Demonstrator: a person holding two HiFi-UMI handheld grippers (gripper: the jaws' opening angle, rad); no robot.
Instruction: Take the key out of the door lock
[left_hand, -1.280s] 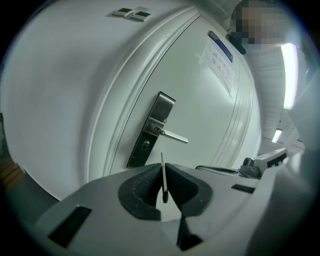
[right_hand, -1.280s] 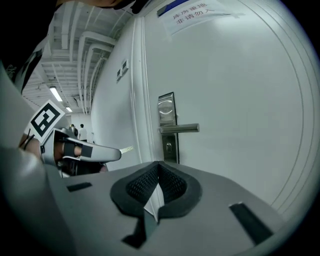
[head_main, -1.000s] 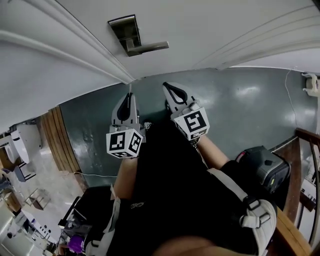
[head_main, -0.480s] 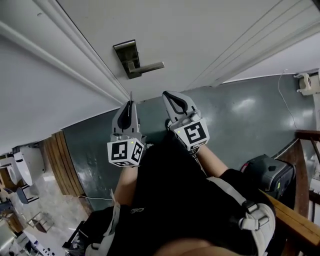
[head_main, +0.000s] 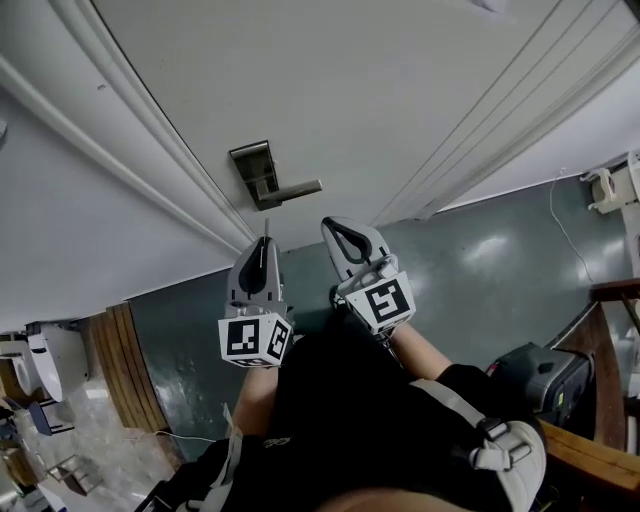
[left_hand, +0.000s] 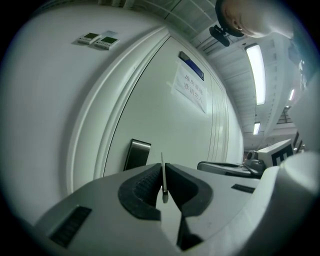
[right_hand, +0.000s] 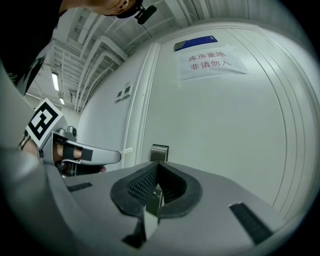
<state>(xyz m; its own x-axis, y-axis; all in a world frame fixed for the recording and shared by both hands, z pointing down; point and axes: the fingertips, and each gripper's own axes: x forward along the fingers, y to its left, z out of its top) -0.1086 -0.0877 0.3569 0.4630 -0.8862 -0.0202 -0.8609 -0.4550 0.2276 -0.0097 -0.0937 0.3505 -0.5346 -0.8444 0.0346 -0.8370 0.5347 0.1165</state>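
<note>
The white door (head_main: 380, 90) carries a metal lock plate (head_main: 256, 172) with a lever handle (head_main: 296, 188). My left gripper (head_main: 264, 243) is below the plate, apart from it, shut on a thin metal key (head_main: 265, 228) that pokes up past its tips. In the left gripper view the key (left_hand: 162, 172) stands edge-on between the closed pads (left_hand: 150, 180), with the lock plate (left_hand: 136, 155) behind. My right gripper (head_main: 336, 228) is beside it, shut with nothing visible between its pads. The right gripper view shows its jaws (right_hand: 157, 165) pointed at the lock plate (right_hand: 159, 152), the left gripper (right_hand: 95, 156) at its left.
The door frame's white moulding (head_main: 130, 150) runs left of the lock. A paper notice (right_hand: 212, 60) hangs high on the door. Grey-green floor (head_main: 480, 260) lies below. A black bag (head_main: 535, 375) and a wooden rail (head_main: 590, 460) are at the right.
The head view has tilted up the door, so the lock plate sits lower in frame and nearer the gripper tips. Both grippers keep their pose; the left still pinches the key.
</note>
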